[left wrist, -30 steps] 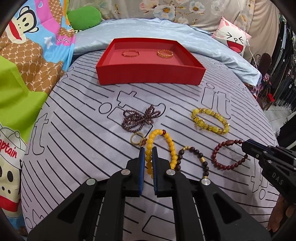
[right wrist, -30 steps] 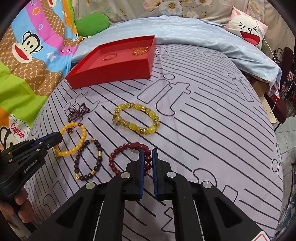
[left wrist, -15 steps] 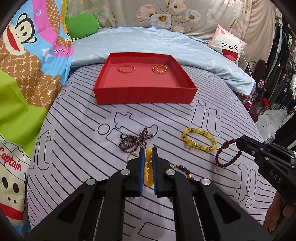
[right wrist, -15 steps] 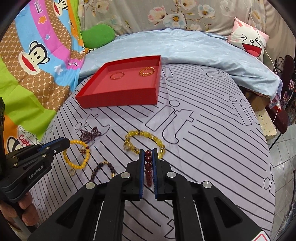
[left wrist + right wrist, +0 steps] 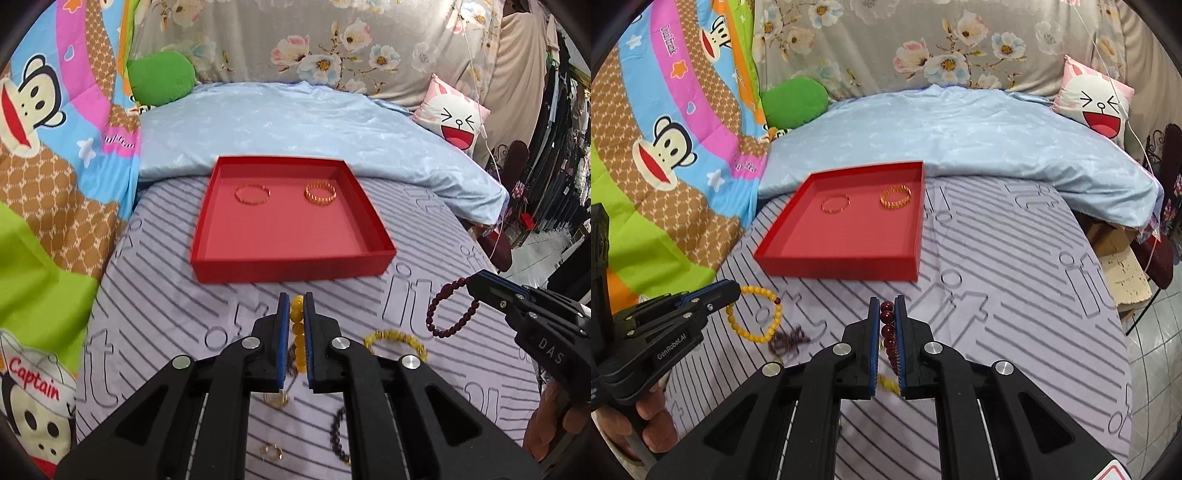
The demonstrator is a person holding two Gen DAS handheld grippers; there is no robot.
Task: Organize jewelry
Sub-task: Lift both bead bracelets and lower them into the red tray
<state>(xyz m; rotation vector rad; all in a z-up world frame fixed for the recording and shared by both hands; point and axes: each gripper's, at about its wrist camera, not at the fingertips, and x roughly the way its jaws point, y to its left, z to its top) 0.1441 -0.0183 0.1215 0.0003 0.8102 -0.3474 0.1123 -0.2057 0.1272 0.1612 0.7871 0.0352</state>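
My left gripper [image 5: 295, 301] is shut on a yellow bead bracelet [image 5: 297, 332], which hangs clear of the bed; in the right wrist view that bracelet [image 5: 753, 314] dangles from the left gripper [image 5: 733, 290]. My right gripper [image 5: 887, 304] is shut on a dark red bead bracelet [image 5: 888, 328], seen hanging as a loop [image 5: 448, 314] from the right gripper [image 5: 474, 282] in the left wrist view. Ahead lies an open red tray [image 5: 291, 264] holding two thin gold bangles [image 5: 253, 194] [image 5: 320, 192].
On the striped sheet below lie a yellow chunky bracelet [image 5: 395, 341], a dark bead bracelet [image 5: 338, 435], a gold ring [image 5: 273, 452] and a purple bead tangle [image 5: 788, 339]. A blue quilt [image 5: 295, 125] and a pillow [image 5: 450, 120] sit behind the tray. The bed edge drops off at right.
Both grippers have risen off the sheet, each lifting its bracelet, and moved nearer the red tray. The other jewelry stays on the bed.
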